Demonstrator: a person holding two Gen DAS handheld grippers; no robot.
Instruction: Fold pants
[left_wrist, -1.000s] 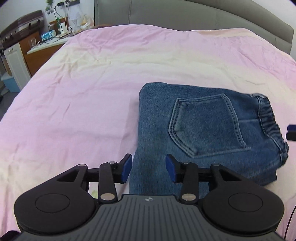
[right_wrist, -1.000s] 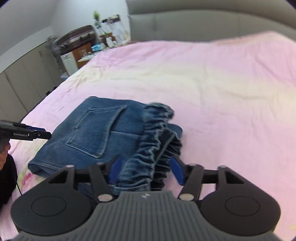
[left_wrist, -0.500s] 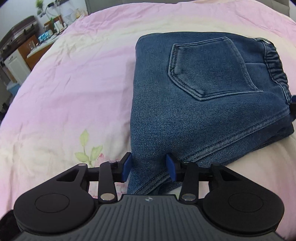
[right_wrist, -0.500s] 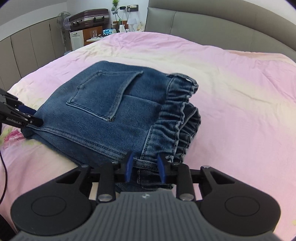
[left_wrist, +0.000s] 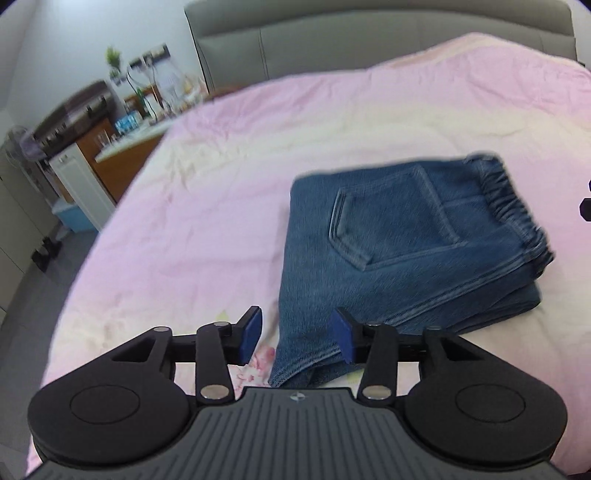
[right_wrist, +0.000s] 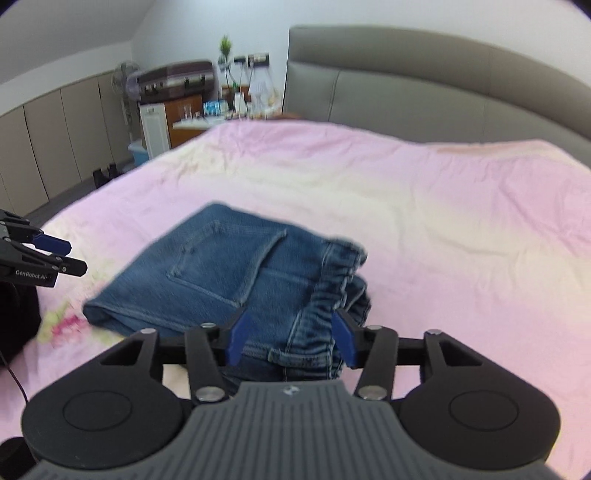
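Observation:
Blue denim pants (left_wrist: 399, 243) lie folded into a compact stack on the pink bed, back pocket up, elastic waistband to the right. My left gripper (left_wrist: 295, 338) is open and empty, hovering above the stack's near left corner. In the right wrist view the pants (right_wrist: 236, 280) lie in front of my right gripper (right_wrist: 290, 341), which is open and empty above the waistband end. The left gripper (right_wrist: 66, 258) also shows at the left edge of the right wrist view, open.
The pink and cream bedsheet (left_wrist: 221, 177) covers a wide bed with a grey padded headboard (right_wrist: 424, 92). A cluttered bedside table (right_wrist: 192, 118), a suitcase and cabinets stand beyond the bed's far left corner.
Both grippers have pulled back and up from the pants. The right gripper, narrowed around the waistband half a second ago, has opened wide. The folded stack stays on the bed.

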